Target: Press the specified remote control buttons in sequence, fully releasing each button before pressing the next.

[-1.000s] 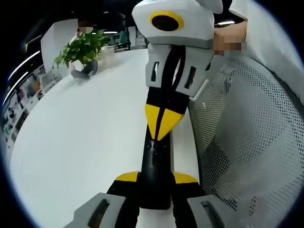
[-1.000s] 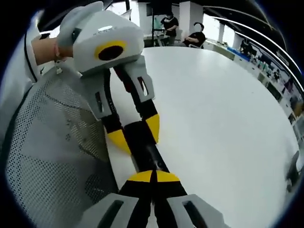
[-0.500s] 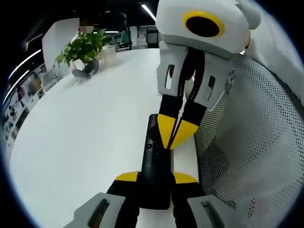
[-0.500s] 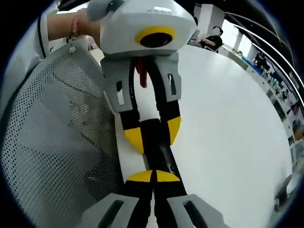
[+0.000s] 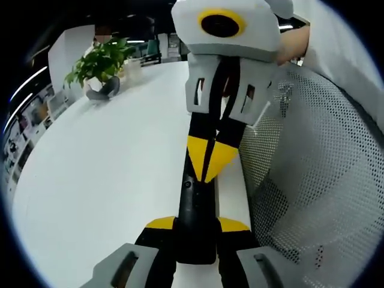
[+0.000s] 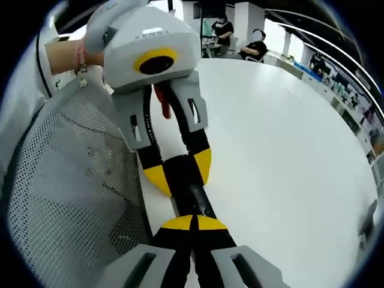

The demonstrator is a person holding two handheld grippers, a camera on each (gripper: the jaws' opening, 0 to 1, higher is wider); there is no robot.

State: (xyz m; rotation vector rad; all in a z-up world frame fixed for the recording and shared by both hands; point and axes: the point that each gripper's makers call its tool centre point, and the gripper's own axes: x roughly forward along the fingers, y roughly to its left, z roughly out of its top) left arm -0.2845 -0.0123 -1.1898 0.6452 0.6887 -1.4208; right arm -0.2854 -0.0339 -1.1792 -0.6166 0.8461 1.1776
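A slim black remote control [image 5: 195, 207] is held lengthwise over the white table [image 5: 90, 180], with my left gripper [image 5: 197, 225] shut on its near end, one yellow pad on each side. My right gripper [image 5: 205, 175] comes down from above, shut, and its joined yellow tips rest on the remote's upper face near the far end. In the right gripper view my right gripper [image 6: 193, 221] is shut at the bottom and touches the remote [image 6: 191, 195], which the left gripper [image 6: 180, 172] clamps from the far side.
A grey mesh chair back [image 5: 312, 180] stands close beside the table edge [image 6: 66, 180]. A potted plant [image 5: 99, 63] sits at the table's far end. People sit at the far side [image 6: 225, 27]. A hand [image 6: 60, 57] holds the left gripper.
The right gripper has swung left across the remote, and its tips now cover the far buttons that showed half a second ago. The left gripper keeps its hold on the remote.
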